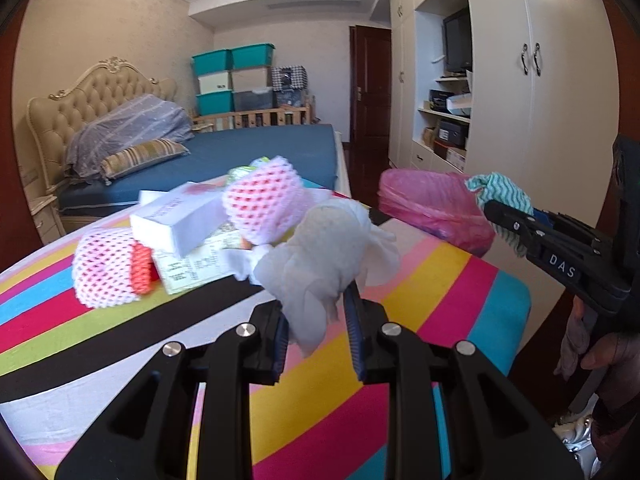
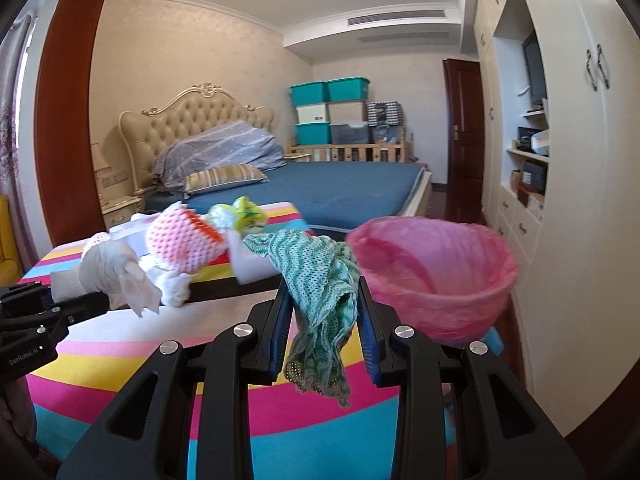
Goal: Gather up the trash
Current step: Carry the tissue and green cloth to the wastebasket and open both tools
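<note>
My left gripper (image 1: 320,316) is clamped on a crumpled white tissue (image 1: 328,248) above the striped table (image 1: 460,280). My right gripper (image 2: 324,320) pinches a green cloth (image 2: 320,280) just left of the pink-lined bin (image 2: 432,276). More trash lies at the table's far left.

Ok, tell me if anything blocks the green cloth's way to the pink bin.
Nothing visible does. The right gripper holds the green cloth just left of the pink bin, whose mouth is open. The pile of trash lies further left, out of that path.
</note>
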`<state>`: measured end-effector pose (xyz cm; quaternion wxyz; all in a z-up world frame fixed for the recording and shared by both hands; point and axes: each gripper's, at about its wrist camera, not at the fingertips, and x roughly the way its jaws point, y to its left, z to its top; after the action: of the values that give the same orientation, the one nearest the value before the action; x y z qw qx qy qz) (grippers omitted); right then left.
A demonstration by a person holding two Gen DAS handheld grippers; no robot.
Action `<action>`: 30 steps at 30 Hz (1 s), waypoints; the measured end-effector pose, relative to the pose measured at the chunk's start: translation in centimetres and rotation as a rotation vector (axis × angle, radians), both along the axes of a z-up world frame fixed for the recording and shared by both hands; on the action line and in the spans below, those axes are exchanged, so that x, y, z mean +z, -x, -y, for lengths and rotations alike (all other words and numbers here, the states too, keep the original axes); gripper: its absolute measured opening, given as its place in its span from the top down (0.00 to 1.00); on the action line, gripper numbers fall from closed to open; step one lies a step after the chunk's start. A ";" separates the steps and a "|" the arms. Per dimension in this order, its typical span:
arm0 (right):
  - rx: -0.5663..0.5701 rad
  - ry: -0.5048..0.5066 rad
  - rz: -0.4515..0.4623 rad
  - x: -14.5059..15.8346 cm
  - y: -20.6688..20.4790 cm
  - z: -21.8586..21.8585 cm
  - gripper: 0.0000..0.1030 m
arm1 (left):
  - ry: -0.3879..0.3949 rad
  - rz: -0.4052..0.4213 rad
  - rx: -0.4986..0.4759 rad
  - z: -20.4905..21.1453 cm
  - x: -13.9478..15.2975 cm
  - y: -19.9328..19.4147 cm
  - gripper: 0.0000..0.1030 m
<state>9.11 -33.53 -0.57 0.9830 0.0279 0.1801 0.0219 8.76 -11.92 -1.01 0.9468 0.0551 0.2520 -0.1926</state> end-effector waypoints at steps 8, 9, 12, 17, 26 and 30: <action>-0.062 0.034 -0.024 0.1 -0.4 3.5 0.70 | 0.012 -0.064 -0.125 5.7 0.1 -2.7 0.76; -0.067 0.041 -0.030 0.1 -0.7 3.9 0.70 | 0.016 -0.069 -0.140 6.6 0.4 -3.1 0.76; -0.086 0.049 -0.039 0.1 -1.1 5.1 0.69 | 0.030 -0.078 -0.165 8.8 1.0 -4.6 0.76; -0.124 0.041 -0.046 0.3 -2.6 7.8 0.69 | 0.047 -0.096 -0.204 12.4 2.2 -7.5 0.74; -0.168 0.009 -0.064 0.4 -7.2 11.8 0.69 | 0.033 -0.076 -0.226 18.3 4.3 -13.6 0.74; -0.175 0.005 -0.074 0.1 -9.0 13.0 0.68 | 0.037 -0.083 -0.232 20.0 4.4 -15.8 0.74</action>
<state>18.14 -46.51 -0.48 0.9739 0.0419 0.2134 -0.0653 24.53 -31.88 3.35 0.9077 0.0582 0.2795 -0.3075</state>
